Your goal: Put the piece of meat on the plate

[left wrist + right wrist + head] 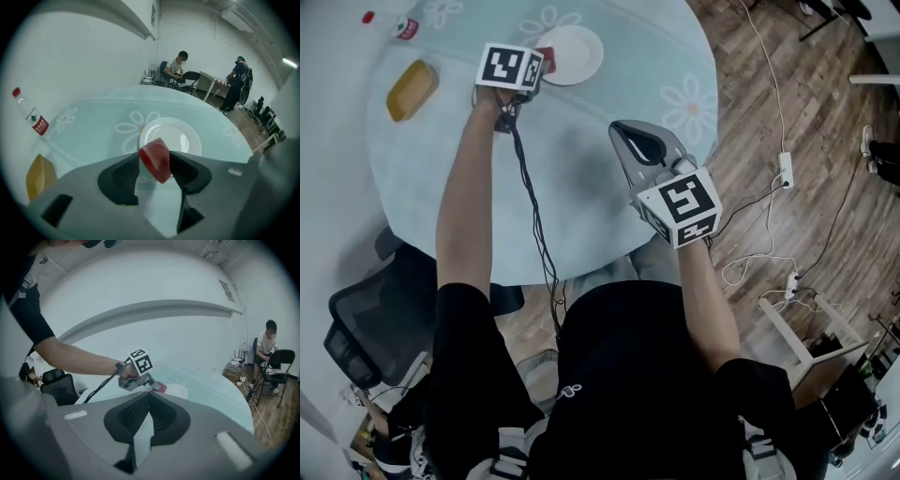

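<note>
Left gripper view: left gripper (154,154), jaws spread, flanks the red meat chunk (157,165) above the rim of the round white plate (183,135); right gripper (149,396) closed, empty.

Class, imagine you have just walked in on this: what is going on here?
A person works at a round pale-blue flower-printed table, a two-jaw gripper in each hand. The left gripper has a red piece of meat between its jaws, which stand wide apart, at the rim of the round white plate; the meat seems not yet set down. The right gripper hangs over the table's near side, jaws together and empty.
</note>
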